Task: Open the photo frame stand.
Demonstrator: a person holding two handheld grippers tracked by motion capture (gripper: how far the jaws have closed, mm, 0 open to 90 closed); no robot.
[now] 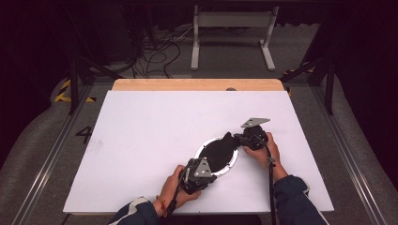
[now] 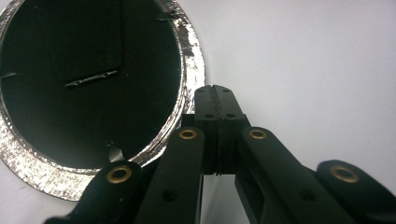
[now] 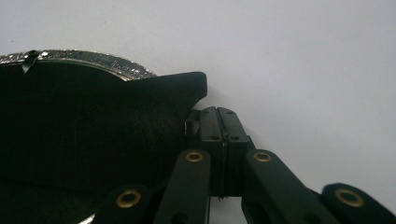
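So from the high view, there's a person at the white surface [image 1: 141, 140] with a claw in each hand, and between them sits a foil-rimmed round tray [image 1: 233, 161] with a piece of black cloth [image 1: 219, 151] lying in it. The tray is right of centre, toward the near edge. The left claw [image 1: 204, 174] sits at the tray's near-left rim, the right claw [image 1: 241, 138] at its far-right side, where a corner of the cloth pokes out past the rim. The cloth's long axis looks like it runs diagonally, from near-left up to far-right, with that pointed corner aimed at the right claw.

Left gripper view: the left claw [image 2: 215, 89] has its jaws pressed together with nothing between them, tips just beside the foil rim [image 2: 189, 51]. The cloth [image 2: 88, 79] fills the tray's inside, with a fold line showing.

Right gripper view: the right claw [image 3: 218, 112] is also closed flat, empty as far as I can see, tips right next to the cloth corner [image 3: 187, 86] that hangs over the rim [image 3: 102, 59].

My guess is the job is lining or tucking the cloth into the tray. Most of it sits inside already, so what's left is that stray corner, maybe some smoothing.
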